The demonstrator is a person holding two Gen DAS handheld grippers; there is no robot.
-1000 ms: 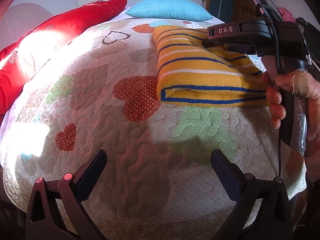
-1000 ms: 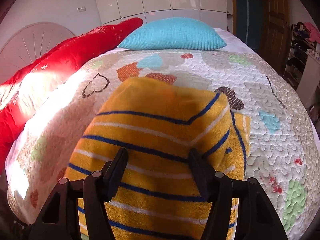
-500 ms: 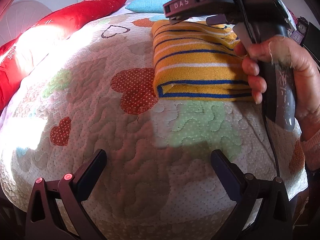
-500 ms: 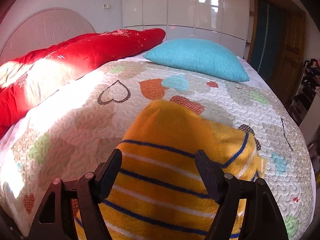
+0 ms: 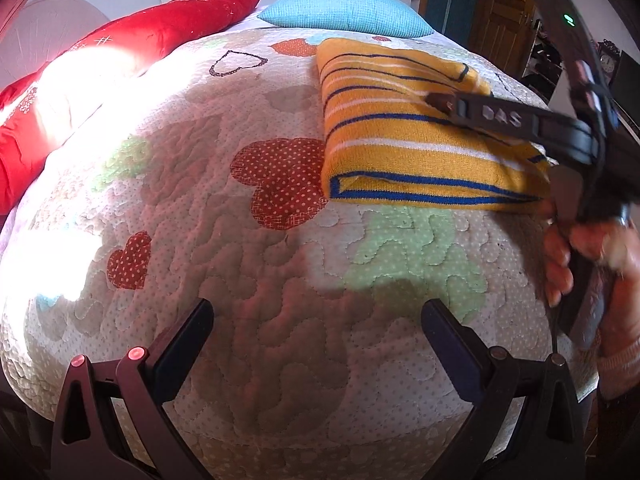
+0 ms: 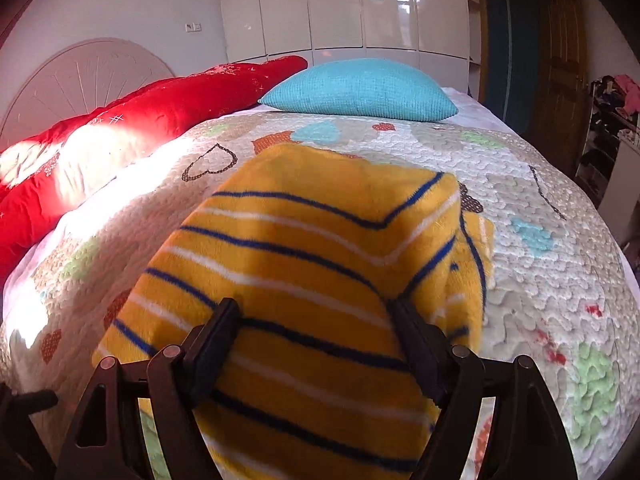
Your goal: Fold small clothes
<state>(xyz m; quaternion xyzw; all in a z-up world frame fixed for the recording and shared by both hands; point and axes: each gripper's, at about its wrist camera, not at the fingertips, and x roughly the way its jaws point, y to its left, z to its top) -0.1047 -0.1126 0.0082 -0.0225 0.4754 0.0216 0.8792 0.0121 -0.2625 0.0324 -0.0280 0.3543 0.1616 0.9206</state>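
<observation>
Folded yellow knit garment with blue and white stripes (image 5: pixel 404 128) laid on the heart-patterned quilted bed cover (image 5: pixel 248 264).

The garment is overlapped by the right claw (image 6: pixel 312 320), whose fingers are spread wide and rest on the fabric without pinching it. The left claw (image 5: pixel 316 328) is held released over bare quilt, well apart from the garment. A turquoise knit pillow (image 6: pixel 360 88) and a long red cushion (image 6: pixel 160 108) are seen beyond, near the white headboard (image 6: pixel 80 76).
</observation>
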